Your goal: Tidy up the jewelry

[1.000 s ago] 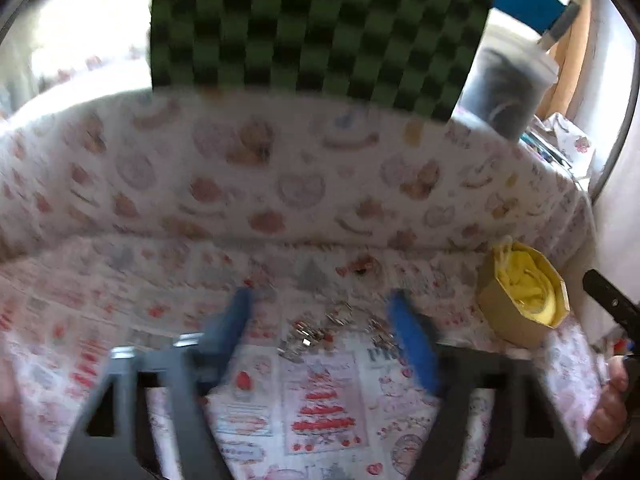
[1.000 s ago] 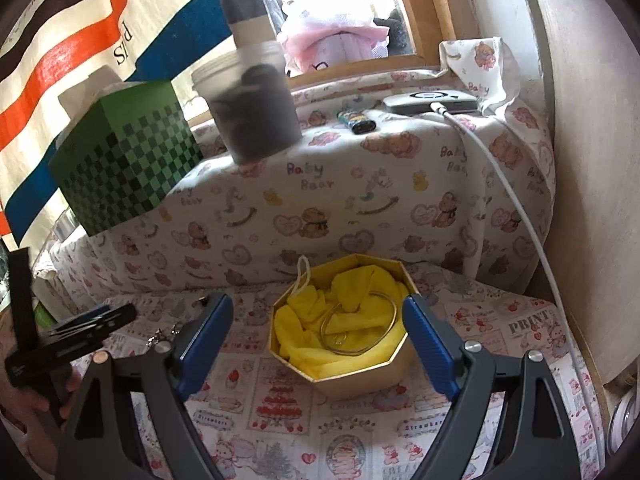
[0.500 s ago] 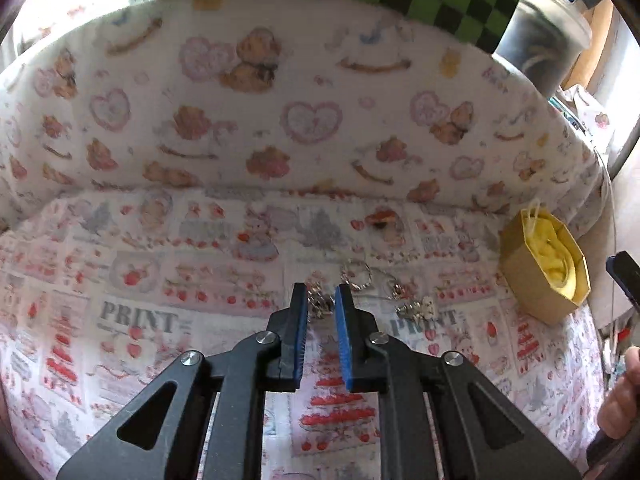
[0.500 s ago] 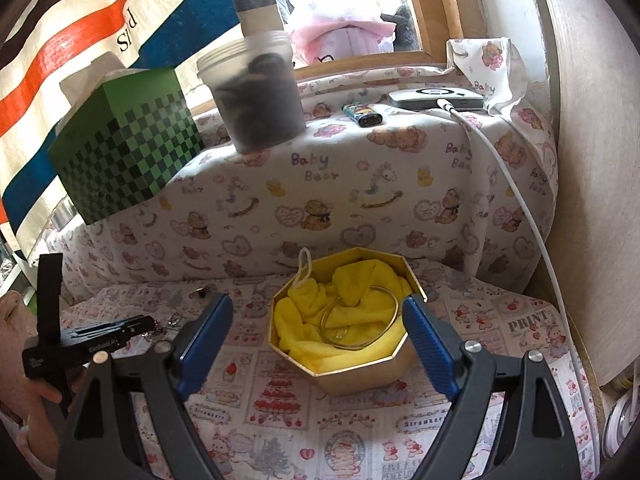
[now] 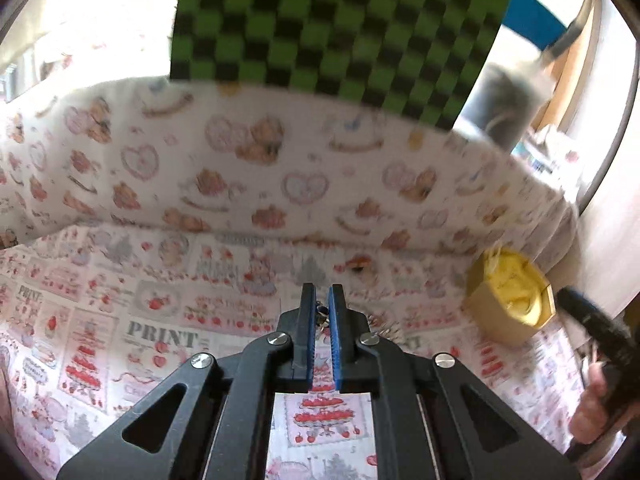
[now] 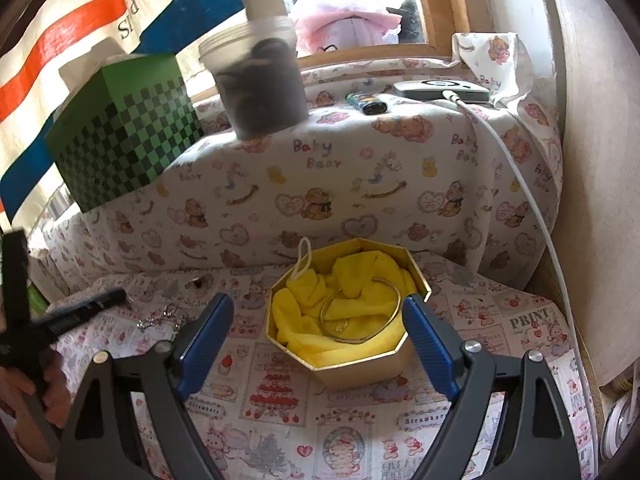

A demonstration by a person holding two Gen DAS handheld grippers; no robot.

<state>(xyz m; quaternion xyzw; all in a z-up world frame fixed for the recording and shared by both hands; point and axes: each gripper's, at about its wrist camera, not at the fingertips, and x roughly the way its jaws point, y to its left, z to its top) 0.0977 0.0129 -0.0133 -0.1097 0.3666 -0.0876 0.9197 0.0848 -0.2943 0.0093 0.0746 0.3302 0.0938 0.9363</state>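
While the left tool point(image 5: 322, 312) is clenched on a small piece of silver jewelry point(image 5: 321, 314), that piece is seen pinched between the blue pads near their tips, just above the printed cloth point(image 5: 160, 320) of the table. More small silver pieces point(image 6: 160, 318) are left lying on the cloth beside the left tool. The right tool point(image 6: 316, 332) is released, its jaws standing wide on either side of the gold box point(image 6: 360, 368) without touching it. Inside the box a yellow cloth point(image 6: 304, 320) is bunched, and a thin gold bangle point(image 6: 360, 312) is resting on it.

The held piece is judged to be very light, thin and loose, perhaps with a chain or a hanging part, so it can slip or swing easily. A hold on its thicker middle part is considered safer than on a loose end. The yellow cloth is soft, so a gentle drop into the box is likely harmless.
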